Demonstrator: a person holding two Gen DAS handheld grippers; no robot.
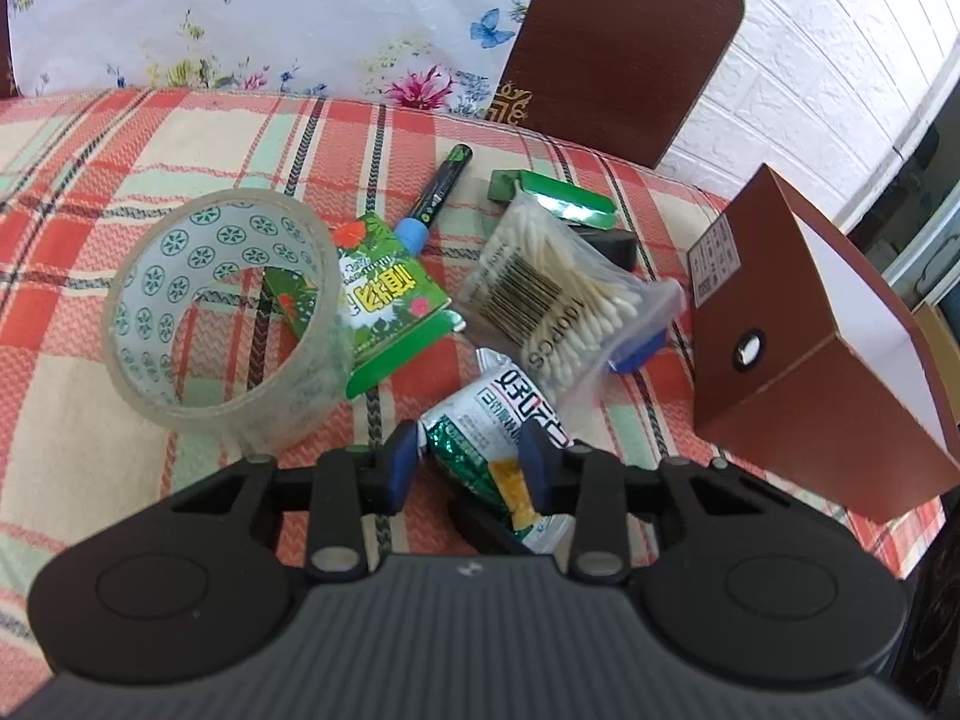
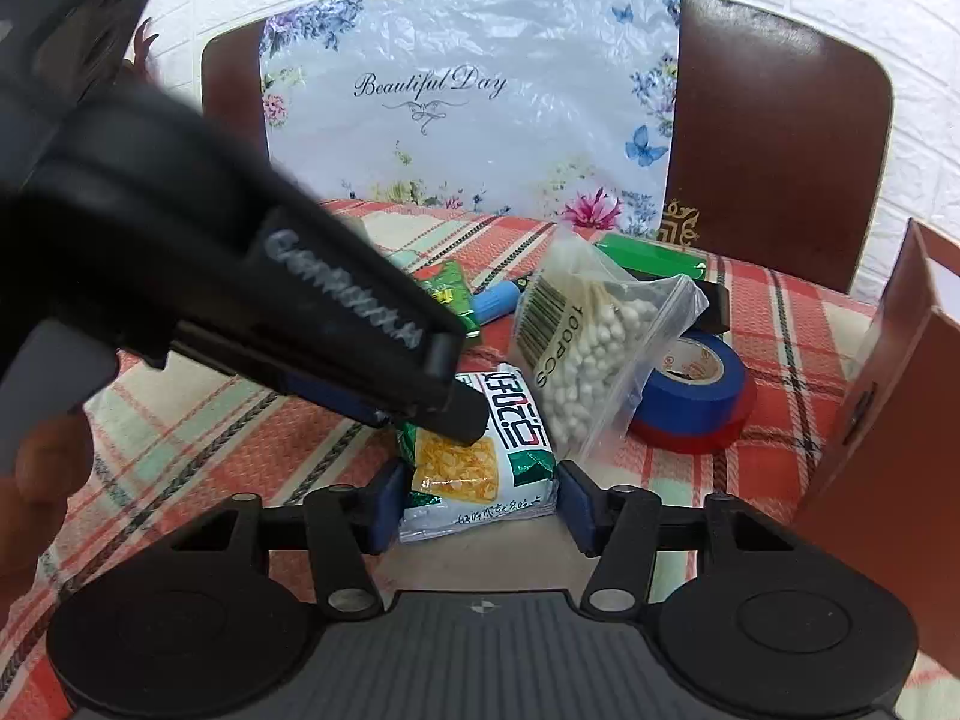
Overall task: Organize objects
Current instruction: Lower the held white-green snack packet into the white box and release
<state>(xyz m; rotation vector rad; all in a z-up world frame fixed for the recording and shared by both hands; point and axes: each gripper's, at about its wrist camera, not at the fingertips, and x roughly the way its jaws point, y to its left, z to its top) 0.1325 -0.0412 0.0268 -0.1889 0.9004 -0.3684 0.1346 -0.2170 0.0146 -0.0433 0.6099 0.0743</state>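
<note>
A white and green snack packet (image 1: 498, 444) lies on the checked tablecloth (image 1: 90, 300). My left gripper (image 1: 471, 465) has its blue pads on both sides of the packet and appears shut on it. In the right wrist view the same packet (image 2: 480, 456) sits between my right gripper's (image 2: 480, 507) pads, which stand apart beside its near end. The left gripper's black body (image 2: 240, 276) crosses that view from the upper left down onto the packet.
A clear tape roll (image 1: 222, 312), a green sachet (image 1: 390, 294), a marker (image 1: 435, 198), a bag of cotton swabs (image 1: 552, 294), a green box (image 1: 558, 198) and blue and red tape rolls (image 2: 696, 390) lie around. A brown box (image 1: 798, 360) stands at the right.
</note>
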